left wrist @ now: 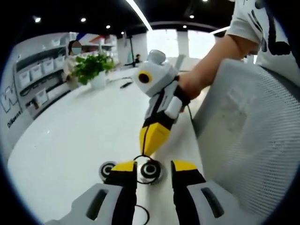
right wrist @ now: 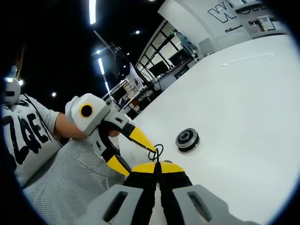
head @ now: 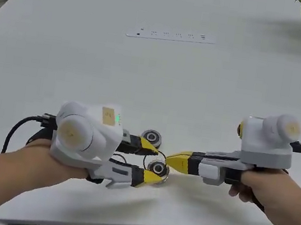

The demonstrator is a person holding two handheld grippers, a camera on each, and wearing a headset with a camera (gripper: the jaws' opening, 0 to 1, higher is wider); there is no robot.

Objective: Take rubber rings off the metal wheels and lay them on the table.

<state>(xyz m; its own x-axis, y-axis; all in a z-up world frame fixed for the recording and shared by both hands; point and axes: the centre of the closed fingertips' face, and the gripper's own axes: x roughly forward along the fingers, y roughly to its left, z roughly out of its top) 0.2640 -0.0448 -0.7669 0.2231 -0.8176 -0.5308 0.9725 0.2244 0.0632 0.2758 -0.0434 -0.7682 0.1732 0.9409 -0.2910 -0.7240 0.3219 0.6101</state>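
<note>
Stripping is in hand: 1 thin black rubber ring (right wrist: 158, 149), pinched in the closed right gripper (head: 169, 159), must be pulled off the silver metal wheel (head: 158, 168) bracketed by the open-jawed left gripper (head: 149, 161).

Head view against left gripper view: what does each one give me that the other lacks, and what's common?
Head view adds: a power strip far across the table. Left gripper view adds: a mesh chair back and wall shelves. Shared: a metal wheel between the left gripper's open jaws, a second wheel beside it; the right gripper shut on the rubber ring; a plant.
</note>
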